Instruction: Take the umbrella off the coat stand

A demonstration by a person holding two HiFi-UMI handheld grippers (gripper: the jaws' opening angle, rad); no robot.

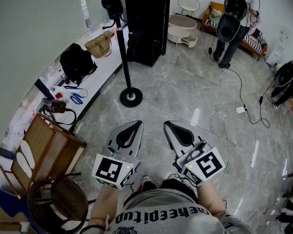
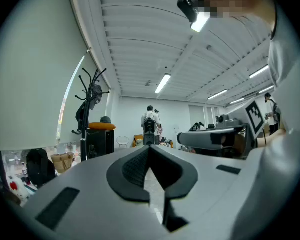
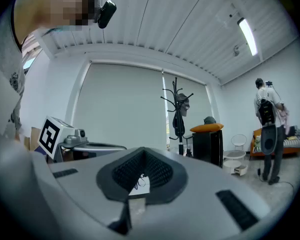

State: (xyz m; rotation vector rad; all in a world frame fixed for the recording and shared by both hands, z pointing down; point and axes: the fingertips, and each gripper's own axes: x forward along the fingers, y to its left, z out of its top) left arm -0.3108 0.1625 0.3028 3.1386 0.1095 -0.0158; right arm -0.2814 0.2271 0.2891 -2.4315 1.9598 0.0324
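Observation:
The black coat stand rises from a round base on the grey floor, ahead and a little left of me. A dark folded umbrella hangs near its top. It also shows far off as the umbrella in the left gripper view, and as the umbrella on the stand in the right gripper view. My left gripper and right gripper are held level side by side, well short of the stand. Both are shut with nothing between the jaws.
A black cabinet with an orange cushion stands just behind the stand. A white ledge along the left wall carries a tan bag and a black bag. A wooden folding chair is near left. A person stands at the back right; a cable crosses the floor.

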